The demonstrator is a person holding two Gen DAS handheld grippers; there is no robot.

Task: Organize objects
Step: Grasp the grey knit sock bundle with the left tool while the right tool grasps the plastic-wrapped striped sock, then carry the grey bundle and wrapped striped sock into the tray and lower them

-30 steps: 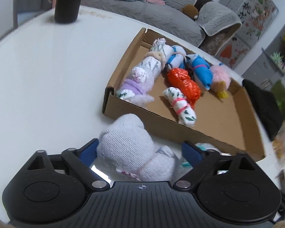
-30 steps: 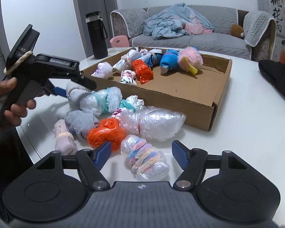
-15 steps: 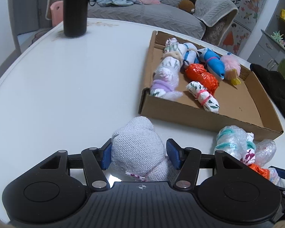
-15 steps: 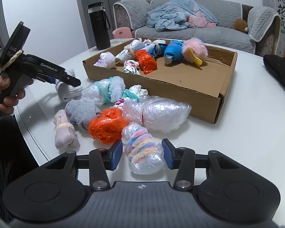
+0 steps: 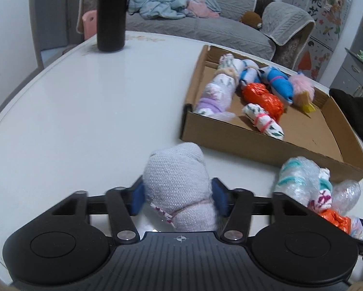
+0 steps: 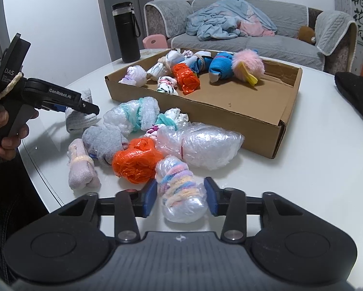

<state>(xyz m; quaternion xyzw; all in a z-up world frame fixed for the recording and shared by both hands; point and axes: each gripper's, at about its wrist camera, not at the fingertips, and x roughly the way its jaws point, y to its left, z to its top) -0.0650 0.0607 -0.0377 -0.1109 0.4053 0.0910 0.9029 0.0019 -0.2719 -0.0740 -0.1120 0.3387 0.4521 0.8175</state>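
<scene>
The left gripper (image 6: 84,108) reads "GenRobot.AI" on its arm and "DAS" behind.

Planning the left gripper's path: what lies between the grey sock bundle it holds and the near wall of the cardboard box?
Only bare white table. The left wrist view shows nothing between the grey sock bundle and the cardboard box.

On your white round tabletop (image 6: 302,169), the shallow brown cardboard box (image 6: 205,108) lies toward the far edge with wrapped bundles along its left side. The black cylindrical flask (image 6: 126,34) stands behind its left corner. A loose pile of plastic-wrapped rolls (image 6: 142,140) lies before the box.
</scene>
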